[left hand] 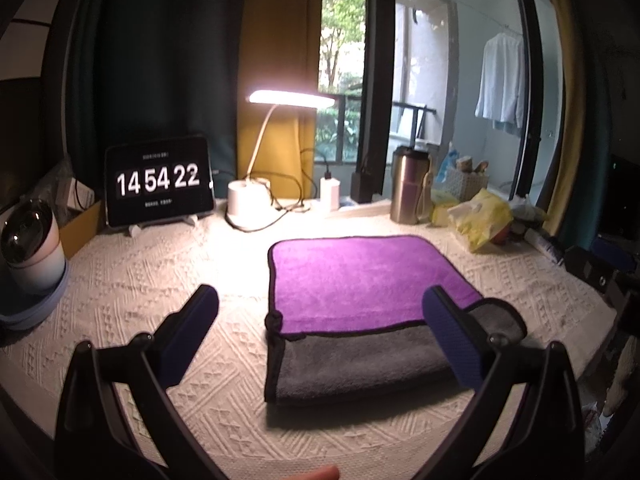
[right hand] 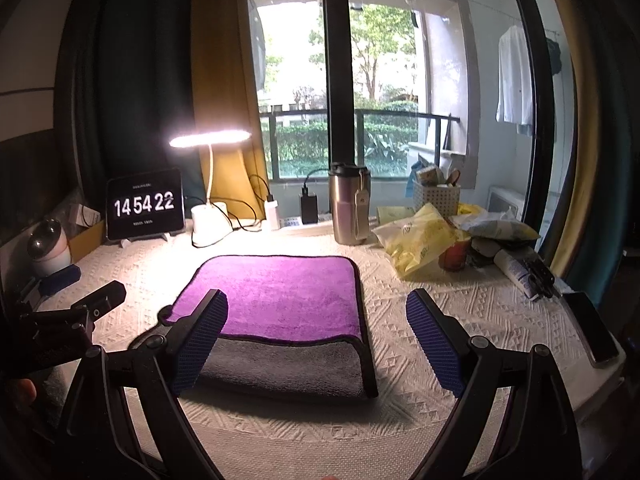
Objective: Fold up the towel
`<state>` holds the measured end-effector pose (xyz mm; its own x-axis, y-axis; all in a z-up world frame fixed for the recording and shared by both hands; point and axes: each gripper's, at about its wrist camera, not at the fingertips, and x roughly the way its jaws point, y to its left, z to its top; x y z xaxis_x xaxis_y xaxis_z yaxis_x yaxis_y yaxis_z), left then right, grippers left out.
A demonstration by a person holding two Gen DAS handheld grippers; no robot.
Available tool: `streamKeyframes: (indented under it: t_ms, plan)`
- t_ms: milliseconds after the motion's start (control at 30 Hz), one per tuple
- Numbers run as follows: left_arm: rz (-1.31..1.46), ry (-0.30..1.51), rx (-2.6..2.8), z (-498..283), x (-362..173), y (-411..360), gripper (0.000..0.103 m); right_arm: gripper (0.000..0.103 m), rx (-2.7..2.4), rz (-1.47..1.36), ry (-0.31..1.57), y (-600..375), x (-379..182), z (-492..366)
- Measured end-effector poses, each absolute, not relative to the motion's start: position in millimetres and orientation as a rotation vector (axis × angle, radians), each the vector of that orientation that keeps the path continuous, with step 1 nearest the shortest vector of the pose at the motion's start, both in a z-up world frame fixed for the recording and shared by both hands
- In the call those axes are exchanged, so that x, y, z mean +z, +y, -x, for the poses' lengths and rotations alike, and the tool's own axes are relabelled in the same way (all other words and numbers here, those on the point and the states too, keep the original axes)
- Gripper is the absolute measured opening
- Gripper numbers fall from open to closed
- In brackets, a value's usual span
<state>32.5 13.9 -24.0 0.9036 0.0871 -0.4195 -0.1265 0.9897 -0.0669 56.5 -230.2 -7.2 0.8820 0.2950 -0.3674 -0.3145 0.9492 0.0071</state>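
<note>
- Holding my left gripper [left hand: 320, 328] above the near edge of the surface [left hand: 160, 280], I see its blue-padded fingers spread wide with nothing between them; the right finger overlaps the towel's near right corner in the view, though I cannot tell whether it touches.
- My right gripper [right hand: 318, 330] is likewise spread apart and holds nothing, its left finger over the towel's near left part, its right finger over bare cloth.
- At the left edge of the right wrist view I can see the other gripper's black body beside the towel.
- The towel [left hand: 360, 280] lies folded flat in the middle of the surface: the purple side faces up, and a grey band of the layer below shows along the near edge, with black trim around it.
- Behind the towel, a lit desk lamp [left hand: 292, 98] stands with its white base beside a tablet [left hand: 158, 184] reading 14 54 22.
- Farther right I see a steel tumbler [right hand: 348, 204], yellow bags [right hand: 420, 240] and a small basket [right hand: 436, 196] near the window.
</note>
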Motion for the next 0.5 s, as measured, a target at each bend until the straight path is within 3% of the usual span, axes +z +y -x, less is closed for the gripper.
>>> streamKeyframes:
  t_ms: [500]
  plan:
    - [0.093, 0.634, 0.134, -86, -66, 22, 0.102, 0.093, 0.305, 0.056, 0.507, -241, -41, -110]
